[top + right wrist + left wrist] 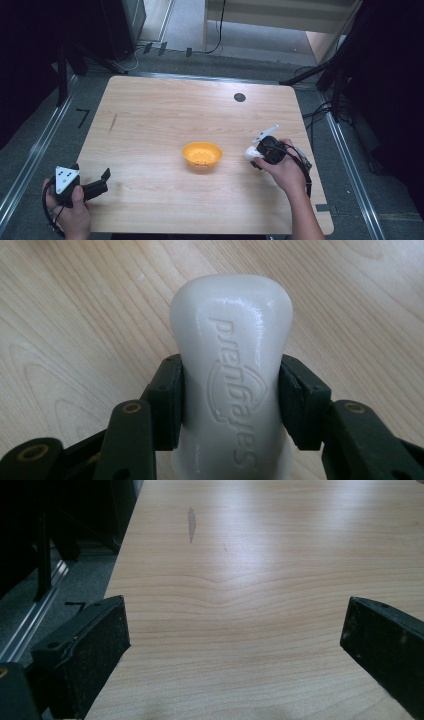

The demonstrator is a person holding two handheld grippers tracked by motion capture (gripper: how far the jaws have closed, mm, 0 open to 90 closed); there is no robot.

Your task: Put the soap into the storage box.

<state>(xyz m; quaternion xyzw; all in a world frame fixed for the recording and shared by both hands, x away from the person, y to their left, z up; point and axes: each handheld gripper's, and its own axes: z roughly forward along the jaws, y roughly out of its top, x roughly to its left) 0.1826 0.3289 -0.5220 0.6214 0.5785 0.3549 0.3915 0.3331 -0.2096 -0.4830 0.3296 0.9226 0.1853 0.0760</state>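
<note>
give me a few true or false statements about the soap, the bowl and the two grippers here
1. The right gripper is shut on the white bar of soap. True.
2. The soap already lies inside the orange bowl. False: it sits between the right gripper's pads, to the right of the bowl in the high view.
3. The left gripper has its jaws open with nothing between them. True.
4. The left gripper is touching the bowl. False: it is near the table's front left corner, well apart from the bowl.
5. The soap has raised lettering on its face. True.
</note>
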